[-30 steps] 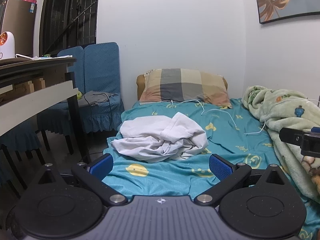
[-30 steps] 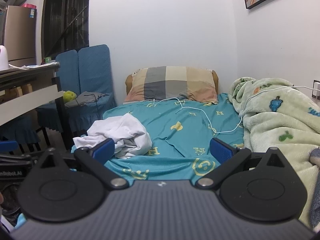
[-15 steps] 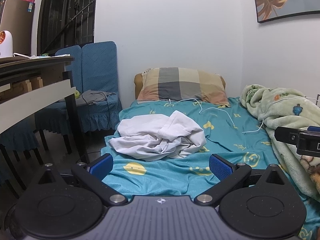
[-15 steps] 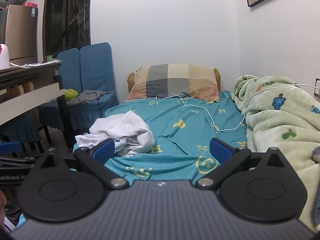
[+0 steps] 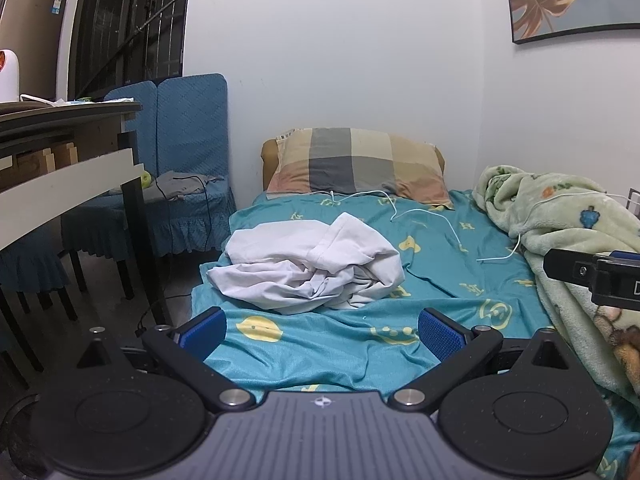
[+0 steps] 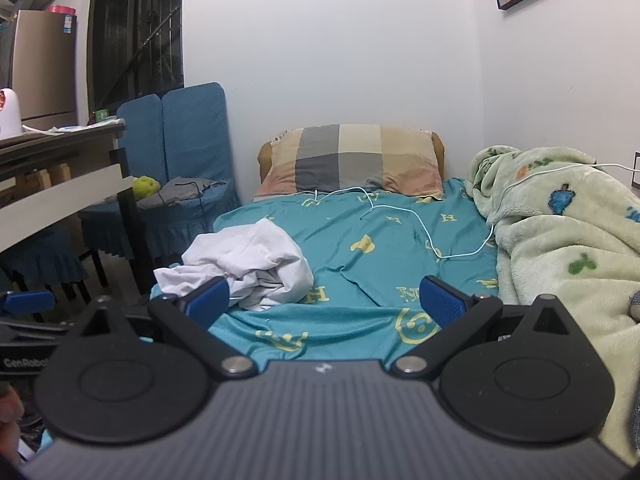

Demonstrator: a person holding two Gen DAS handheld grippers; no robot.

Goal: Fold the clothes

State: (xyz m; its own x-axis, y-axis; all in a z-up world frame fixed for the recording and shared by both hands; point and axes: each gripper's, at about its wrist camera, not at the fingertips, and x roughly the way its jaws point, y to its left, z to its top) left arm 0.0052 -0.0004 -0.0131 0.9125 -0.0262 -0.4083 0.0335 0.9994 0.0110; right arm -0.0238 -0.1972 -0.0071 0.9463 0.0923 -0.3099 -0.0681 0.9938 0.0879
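Fingers of both tools were held spread wide with nothing between them. The left gripper [image 5: 322, 330] was held low and level over the foot of the bed [image 5: 440, 280], and the right gripper [image 6: 324, 300] was held likewise beside it, its black body seen at the right edge of the left view. A teal sheet with yellow prints was spread over the bed, a checked pillow [image 5: 356, 166] was propped at the white wall, and a pale green blanket [image 6: 560, 240] was heaped along the right side. Blue-covered chairs [image 5: 184, 152] and a table [image 5: 68, 152] were seen at left. A crumpled white garment [image 5: 308, 264] was found lying on the sheet ahead of the left fingers, untouched by them, toward the bed's left edge.
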